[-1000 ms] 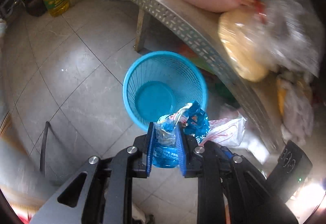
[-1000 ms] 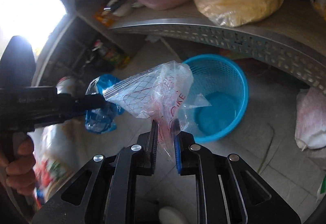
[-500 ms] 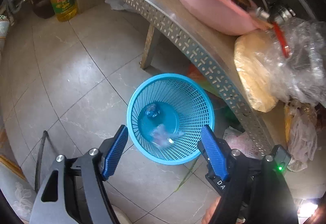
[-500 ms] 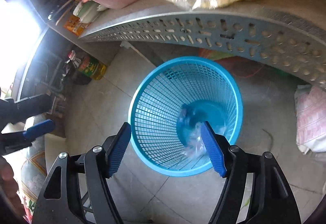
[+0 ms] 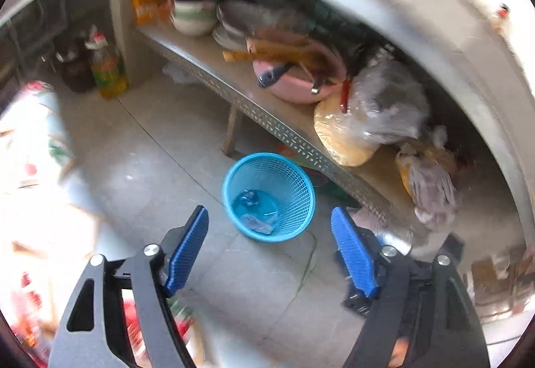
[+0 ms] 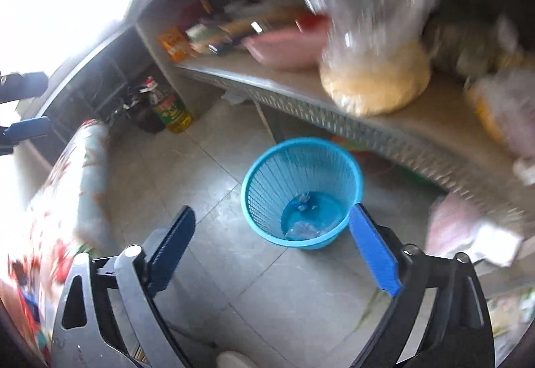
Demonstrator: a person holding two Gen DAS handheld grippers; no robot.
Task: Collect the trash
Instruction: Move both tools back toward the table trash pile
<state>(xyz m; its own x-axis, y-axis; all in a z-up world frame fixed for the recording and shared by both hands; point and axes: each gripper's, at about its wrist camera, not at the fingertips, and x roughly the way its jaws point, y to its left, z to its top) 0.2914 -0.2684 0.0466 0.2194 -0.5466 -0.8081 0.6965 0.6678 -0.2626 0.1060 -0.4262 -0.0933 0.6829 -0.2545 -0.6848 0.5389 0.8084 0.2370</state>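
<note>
Grey glossy floor tiles point(image 5: 140, 147) carried a round blue plastic mesh basket point(image 5: 302, 180) beside a perforated metal shelf point(image 5: 281, 130). Crumpled clear and blue plastic trash point(image 5: 257, 222) lay at the basket's solid bottom. Both the left gripper point(image 5: 269, 217) and the right gripper point(image 6: 271, 217) stood spread wide above the floor, their ribbed blue pads holding nothing.

Both wrist views look down and forward at the tiled floor from well above it, facing the low shelf point(image 5: 214, 57) at the far side. Each frames the blue basket point(image 5: 294, 180) between its open jaws, and both share the oil bottle point(image 6: 172, 112) at far left.
</note>
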